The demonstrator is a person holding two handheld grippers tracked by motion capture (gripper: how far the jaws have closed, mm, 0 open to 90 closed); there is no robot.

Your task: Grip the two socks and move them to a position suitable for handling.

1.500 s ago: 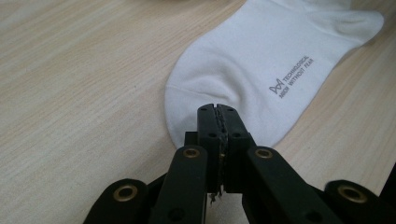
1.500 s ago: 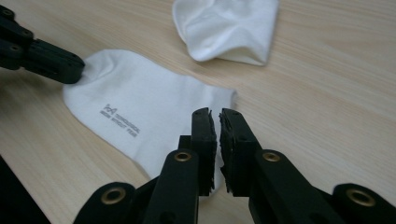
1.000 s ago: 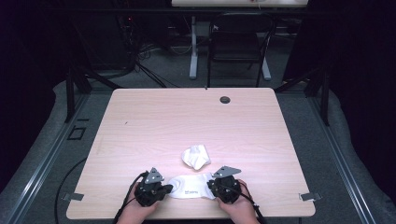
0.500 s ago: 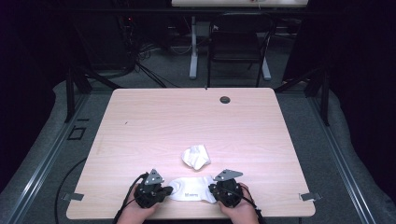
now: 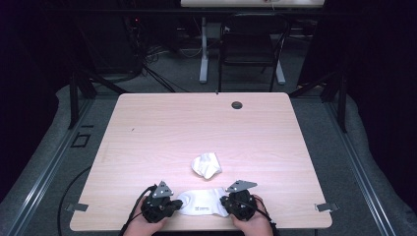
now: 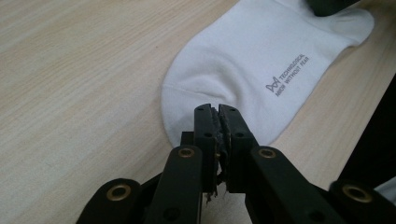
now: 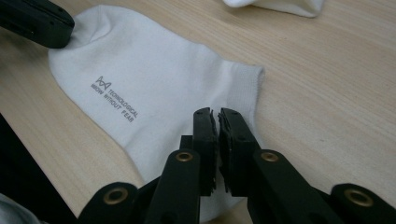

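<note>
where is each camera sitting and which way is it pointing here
High view: fixed above the person's side, looking forward and down on the table; both hands, the left gripper and right gripper enter at the bottom.
Left gripper view: rides the left gripper, looking along its closed jaws at the toe end of the flat sock.
Right gripper view: rides the right gripper, looking along its jaws at the sock's cuff end.
Shared: all three show the flat sock; the high and right gripper views also show the crumpled sock.
</note>
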